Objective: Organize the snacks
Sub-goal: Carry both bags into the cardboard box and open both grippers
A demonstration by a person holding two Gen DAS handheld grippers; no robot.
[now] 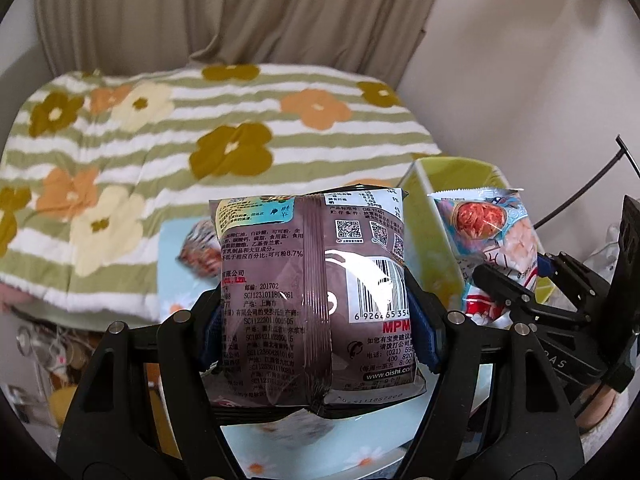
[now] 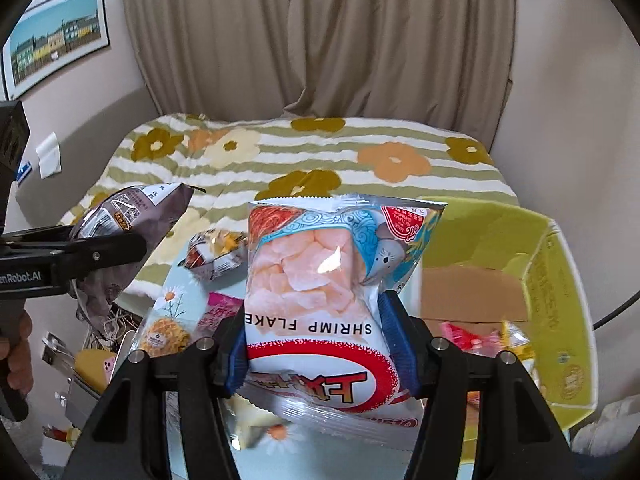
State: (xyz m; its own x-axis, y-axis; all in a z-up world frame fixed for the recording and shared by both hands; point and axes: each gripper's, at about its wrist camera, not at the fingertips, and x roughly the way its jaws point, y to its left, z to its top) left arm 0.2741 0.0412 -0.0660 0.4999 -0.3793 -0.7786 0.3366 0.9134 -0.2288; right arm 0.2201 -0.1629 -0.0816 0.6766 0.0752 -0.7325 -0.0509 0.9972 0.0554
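Both devices are showing matte black linkage arms studded with round silver pivot screws. The left gripper (image 1: 316, 316) and right gripper (image 2: 316, 344) are wearing ribbed blue pads (image 2: 394, 332) on their fingers. White lettering is running along the left gripper's black side; a black cable (image 1: 576, 196) is trailing nearby.

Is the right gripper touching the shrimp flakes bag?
Touching. In the right wrist view, the right gripper has its blue pads pressed against both sides of the shrimp flakes bag, which is pinched between them.
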